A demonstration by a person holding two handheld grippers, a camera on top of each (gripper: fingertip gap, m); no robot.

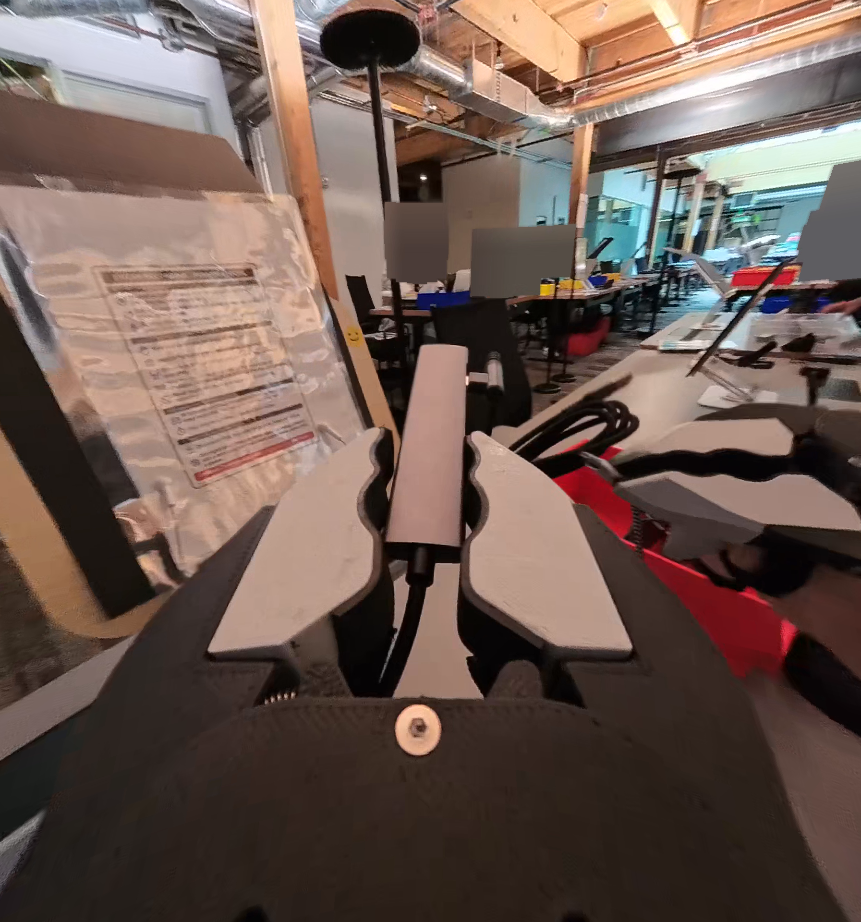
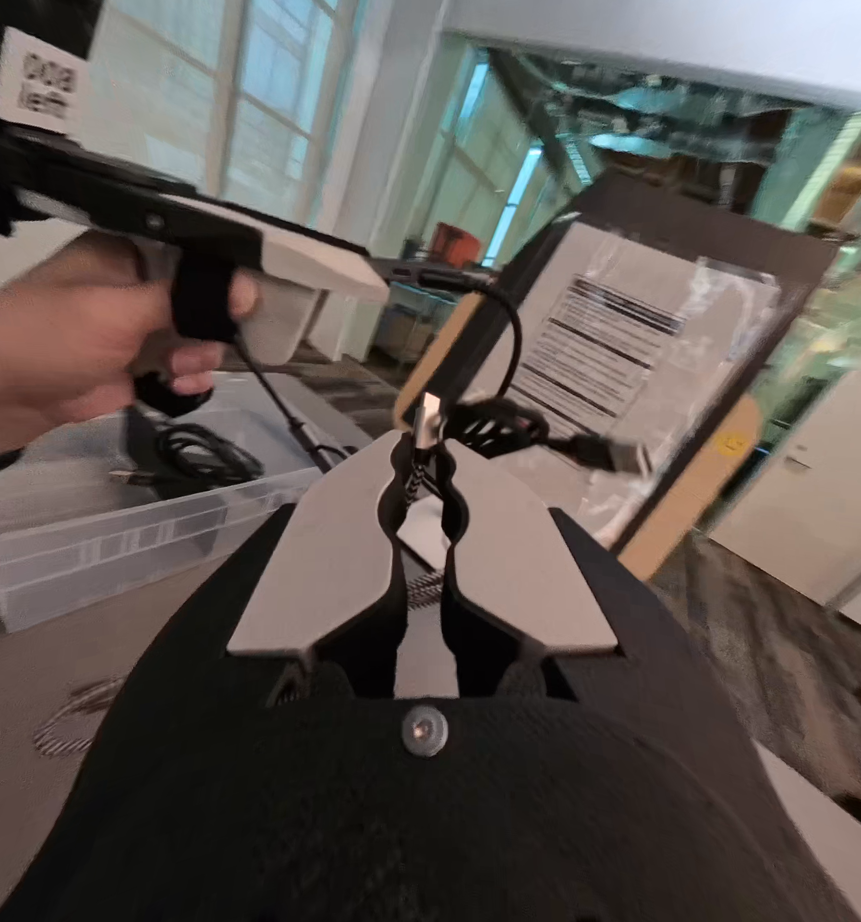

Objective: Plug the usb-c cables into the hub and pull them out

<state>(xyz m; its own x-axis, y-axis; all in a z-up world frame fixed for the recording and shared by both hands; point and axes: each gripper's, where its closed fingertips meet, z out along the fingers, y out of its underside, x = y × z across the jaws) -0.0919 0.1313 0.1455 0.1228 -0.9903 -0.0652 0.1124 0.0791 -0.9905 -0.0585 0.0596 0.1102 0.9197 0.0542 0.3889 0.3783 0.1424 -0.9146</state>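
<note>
Grey slim hub (image 1: 431, 444), held off the table, its own black lead exiting the near end. Braided usb-c cable (image 2: 415, 483), silver plug (image 2: 428, 416) pointing up, unplugged.

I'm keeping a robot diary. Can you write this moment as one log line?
left gripper: shut on hub | right gripper: shut on silver cable plug | plug not yet in hub

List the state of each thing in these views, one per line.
Left tongs: shut on the hub.
Hub: held off the table, its own black lead hanging free.
Right tongs: shut on the braided cable.
Braided cable: plug bare, not inserted.
Clear bin: open, black cables inside.
</note>
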